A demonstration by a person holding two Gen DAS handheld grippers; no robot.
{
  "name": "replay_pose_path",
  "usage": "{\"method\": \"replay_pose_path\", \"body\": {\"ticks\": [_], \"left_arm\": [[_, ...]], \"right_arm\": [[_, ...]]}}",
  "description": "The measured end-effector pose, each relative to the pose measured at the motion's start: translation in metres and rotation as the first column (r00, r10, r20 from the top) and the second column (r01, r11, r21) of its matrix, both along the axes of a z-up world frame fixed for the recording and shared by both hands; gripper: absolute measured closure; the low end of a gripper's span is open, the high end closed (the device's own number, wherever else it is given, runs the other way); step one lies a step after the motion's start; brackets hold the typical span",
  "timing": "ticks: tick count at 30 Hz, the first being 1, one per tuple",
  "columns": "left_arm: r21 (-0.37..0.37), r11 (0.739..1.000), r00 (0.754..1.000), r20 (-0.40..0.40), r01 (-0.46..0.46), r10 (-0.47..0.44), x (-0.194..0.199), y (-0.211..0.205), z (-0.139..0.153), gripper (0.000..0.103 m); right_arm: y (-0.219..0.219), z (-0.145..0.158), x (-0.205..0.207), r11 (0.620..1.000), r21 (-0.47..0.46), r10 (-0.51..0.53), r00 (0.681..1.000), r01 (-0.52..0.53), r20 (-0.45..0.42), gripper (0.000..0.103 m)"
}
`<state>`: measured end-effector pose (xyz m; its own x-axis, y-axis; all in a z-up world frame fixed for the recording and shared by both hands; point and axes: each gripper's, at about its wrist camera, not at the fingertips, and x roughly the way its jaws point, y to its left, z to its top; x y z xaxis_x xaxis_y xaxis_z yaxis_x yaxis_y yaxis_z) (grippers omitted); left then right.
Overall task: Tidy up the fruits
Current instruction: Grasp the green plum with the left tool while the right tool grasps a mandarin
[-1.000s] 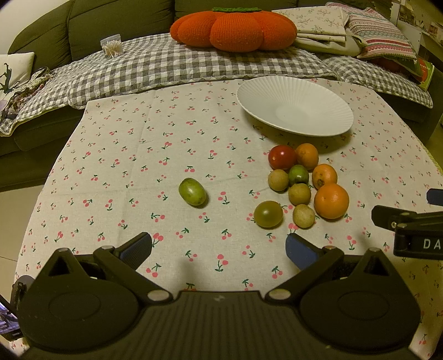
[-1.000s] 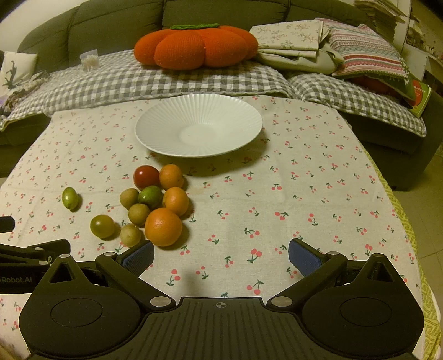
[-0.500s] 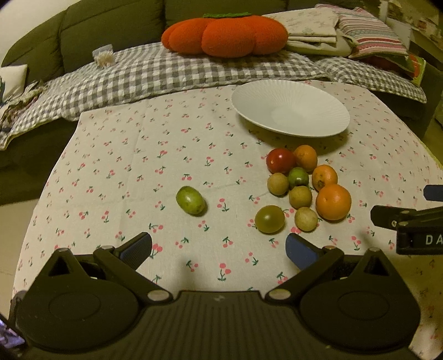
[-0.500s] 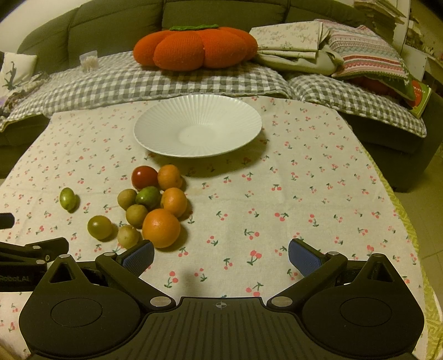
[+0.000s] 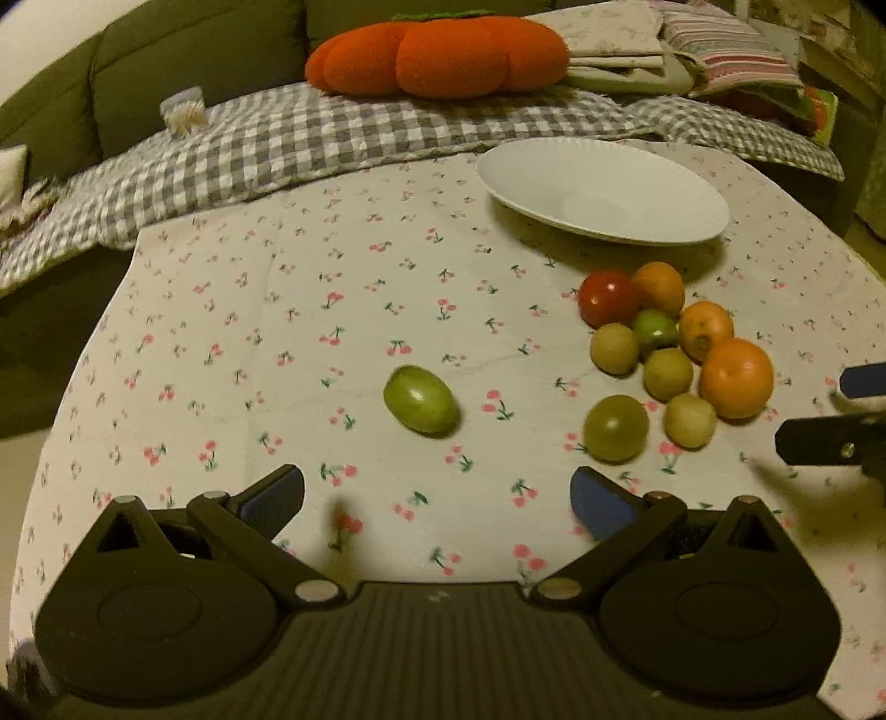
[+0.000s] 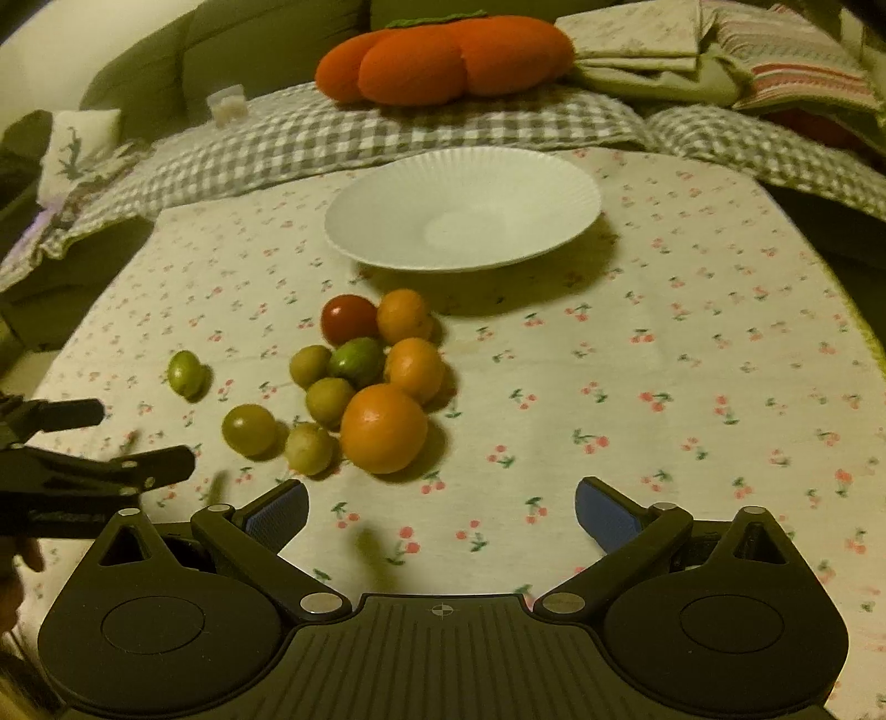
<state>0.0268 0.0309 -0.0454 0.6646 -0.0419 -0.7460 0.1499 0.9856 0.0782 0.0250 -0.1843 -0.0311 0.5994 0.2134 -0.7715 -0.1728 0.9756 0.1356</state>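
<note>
A cluster of several fruits lies on the cherry-print tablecloth: a big orange (image 5: 735,378) (image 6: 383,428), smaller oranges, a red tomato (image 5: 608,297) (image 6: 349,319), and yellow-green fruits. A lone oval green fruit (image 5: 422,399) (image 6: 186,374) lies apart to the left. A white fluted plate (image 5: 603,188) (image 6: 463,207) stands empty behind the cluster. My left gripper (image 5: 437,498) is open and empty, just short of the oval green fruit. My right gripper (image 6: 441,512) is open and empty, just short of the big orange and to its right.
A sofa with a grey checked blanket (image 5: 310,138) and an orange pumpkin cushion (image 5: 443,52) runs along the table's far edge. Folded fabrics and striped pillows (image 6: 775,61) lie at the back right. The table's right edge (image 6: 864,332) drops to the floor.
Both grippers have moved forward toward the fruits, which now look larger and closer. The right gripper has also swung rightward of the cluster. No fruit has moved.
</note>
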Motion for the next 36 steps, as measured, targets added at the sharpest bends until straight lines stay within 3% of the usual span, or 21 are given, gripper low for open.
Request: {"method": "replay_pose_path", "body": {"ticks": [3,8,13,18,21,26,33,36], "left_arm": [[-0.012,1.000,1.000,0.000,0.013,-0.013,0.005,0.004,-0.003,0.004],[-0.077,0.997,1.000,-0.023,0.017,-0.019,0.015,0.011,-0.008,0.022],[-0.107,0.994,1.000,-0.002,0.028,-0.028,0.018,0.015,-0.011,0.039],[-0.114,0.993,0.999,0.025,0.031,-0.028,0.021,0.016,-0.011,0.047],[-0.119,0.992,0.999,0.038,0.036,-0.031,0.022,0.016,-0.011,0.054],[-0.121,0.992,0.998,0.051,0.028,-0.022,0.025,0.017,-0.012,0.056],[-0.124,0.992,0.998,0.065,0.006,0.002,0.028,0.019,-0.014,0.057],[-0.116,0.993,0.997,0.072,0.001,0.008,0.029,0.020,-0.014,0.066]], "right_arm": [[0.001,-0.003,0.002,0.999,0.035,0.021,1.000,-0.020,-0.001,0.002],[0.008,-0.005,0.005,0.998,0.037,0.054,0.998,-0.055,0.013,0.008],[0.010,-0.010,0.010,0.997,0.053,0.050,0.999,-0.050,0.008,0.022],[0.011,-0.013,0.014,0.997,0.059,0.049,0.999,-0.050,0.009,0.039],[0.013,-0.014,0.016,0.997,0.053,0.052,0.999,-0.053,0.015,0.044],[0.015,-0.014,0.018,0.997,0.060,0.055,0.998,-0.057,0.023,0.056],[0.018,-0.016,0.020,0.996,0.057,0.064,0.998,-0.065,0.025,0.064],[0.019,-0.016,0.020,0.997,0.050,0.063,0.998,-0.064,0.025,0.067]]}}
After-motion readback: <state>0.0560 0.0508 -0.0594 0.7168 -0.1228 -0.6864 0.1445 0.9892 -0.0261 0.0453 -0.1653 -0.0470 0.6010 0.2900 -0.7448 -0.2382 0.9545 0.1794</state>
